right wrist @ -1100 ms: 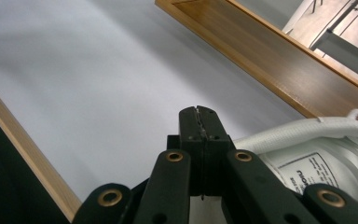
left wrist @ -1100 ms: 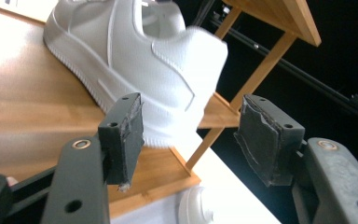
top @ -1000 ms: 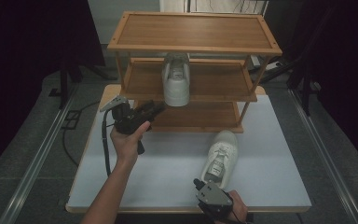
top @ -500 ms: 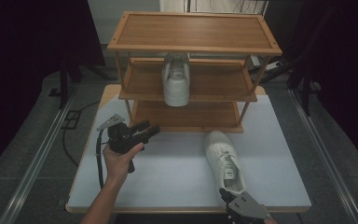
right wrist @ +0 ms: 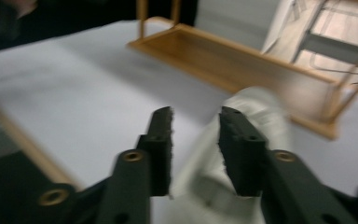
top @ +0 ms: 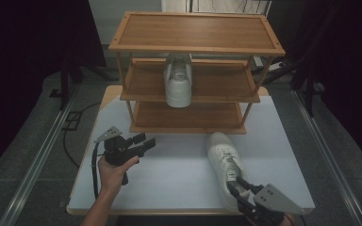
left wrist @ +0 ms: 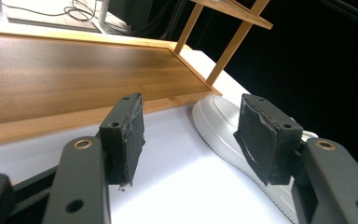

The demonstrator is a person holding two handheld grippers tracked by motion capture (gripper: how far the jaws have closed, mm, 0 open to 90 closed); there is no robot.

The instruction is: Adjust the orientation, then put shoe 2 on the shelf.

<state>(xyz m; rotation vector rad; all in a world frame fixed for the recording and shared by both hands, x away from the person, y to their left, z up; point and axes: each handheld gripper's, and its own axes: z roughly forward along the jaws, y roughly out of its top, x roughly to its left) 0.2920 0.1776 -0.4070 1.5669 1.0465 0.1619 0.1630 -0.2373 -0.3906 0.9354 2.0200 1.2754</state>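
Sneaker (top: 225, 162) on the table: white, smooth-skinned, laced, lying on the white tabletop (top: 169, 174) with its toe toward the wooden rack (top: 195, 70) and its heel at your near edge. Your right gripper (top: 235, 187) sits at that heel; its jaws have just been opening and now stand apart by a modest gap. In the right gripper view the sneaker's heel end lies beyond and between the pads, but the picture is blurred and you cannot tell whether either pad touches it. Nothing is clamped.

Your left gripper (top: 146, 141) is held over the left half of the tabletop, well apart from the sneaker, jaws wide and holding nothing. Its pads (left wrist: 127, 135) are black, worn and ragged at the edges.

Surroundings: the rack has three slatted tiers on thin posts. A second white sneaker (top: 178, 84) rests on the middle tier, toe overhanging the front lip. The bottom tier (top: 188, 117) is bare wood with a raised rim, and the table sneaker's toe lies just beside its front right corner post.

Open room: bare tabletop lies between your two grippers and to the right of the sneaker. The near edge runs close under the right gripper. Dark drapes flank both sides, with a floor rail (top: 37, 160) at the left.
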